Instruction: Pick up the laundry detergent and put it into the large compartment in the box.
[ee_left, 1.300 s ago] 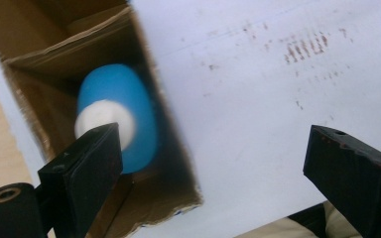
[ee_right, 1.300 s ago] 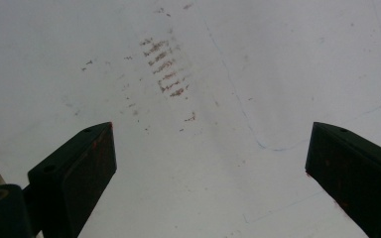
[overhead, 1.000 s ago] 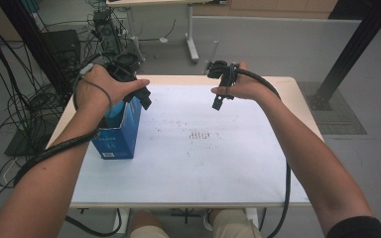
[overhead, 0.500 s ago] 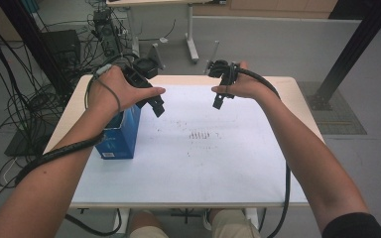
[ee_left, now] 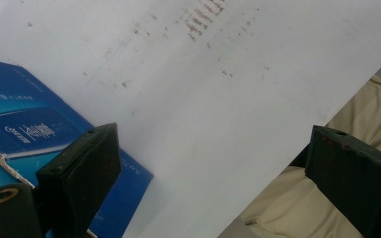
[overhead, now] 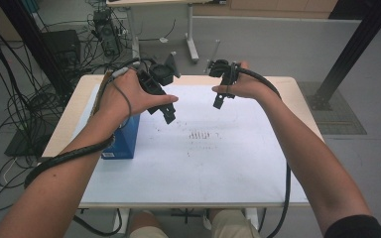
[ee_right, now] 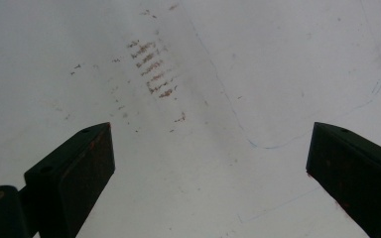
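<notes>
Although the blue box (overhead: 124, 141) stands upright on the worktop (overhead: 218, 163), nothing grips it; it sits just below and to the outer side of the left tool (overhead: 162, 106), apart from its jaws. The left tool hangs above the white surface with jaws spread wide and empty. The right tool (overhead: 219, 97), well apart from the box, is likewise spread and holds nothing. Judged step: the box is set down and free. Any next grasp calls for lowering the left tool squarely over the box.
</notes>
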Demonstrator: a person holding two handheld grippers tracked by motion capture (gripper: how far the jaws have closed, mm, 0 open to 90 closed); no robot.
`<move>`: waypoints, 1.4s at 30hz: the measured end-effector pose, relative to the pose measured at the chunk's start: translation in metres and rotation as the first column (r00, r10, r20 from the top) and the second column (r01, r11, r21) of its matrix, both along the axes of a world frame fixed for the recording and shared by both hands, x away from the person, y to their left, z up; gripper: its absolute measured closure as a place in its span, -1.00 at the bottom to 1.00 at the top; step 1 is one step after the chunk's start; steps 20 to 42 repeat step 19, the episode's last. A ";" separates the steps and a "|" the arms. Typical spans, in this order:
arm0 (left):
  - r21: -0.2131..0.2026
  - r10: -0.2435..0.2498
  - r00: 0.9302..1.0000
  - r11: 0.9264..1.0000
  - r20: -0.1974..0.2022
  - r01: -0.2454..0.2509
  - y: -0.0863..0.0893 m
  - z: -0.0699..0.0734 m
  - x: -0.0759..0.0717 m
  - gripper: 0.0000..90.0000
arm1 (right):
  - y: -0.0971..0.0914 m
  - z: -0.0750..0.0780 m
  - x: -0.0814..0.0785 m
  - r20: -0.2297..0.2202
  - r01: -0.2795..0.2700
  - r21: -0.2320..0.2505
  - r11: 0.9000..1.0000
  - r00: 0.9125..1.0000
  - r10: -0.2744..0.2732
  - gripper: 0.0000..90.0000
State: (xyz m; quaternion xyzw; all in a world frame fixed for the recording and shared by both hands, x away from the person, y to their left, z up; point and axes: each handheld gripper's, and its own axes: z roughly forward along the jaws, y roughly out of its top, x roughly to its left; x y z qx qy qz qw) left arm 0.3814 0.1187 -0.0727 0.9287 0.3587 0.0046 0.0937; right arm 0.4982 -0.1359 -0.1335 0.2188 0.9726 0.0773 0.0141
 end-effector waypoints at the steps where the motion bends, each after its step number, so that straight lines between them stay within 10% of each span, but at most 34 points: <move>1: -0.001 -0.002 1.000 1.000 0.002 0.002 0.000 0.000 0.000 -0.82 | 0.000 0.000 0.000 0.001 -0.001 0.000 1.000 1.000 0.001 -0.90; 42: -0.019 0.011 1.000 1.000 0.006 -0.011 0.005 -0.002 -0.004 -0.82 | 0.004 0.000 -0.005 0.006 -0.013 -0.001 1.000 1.000 0.013 -0.90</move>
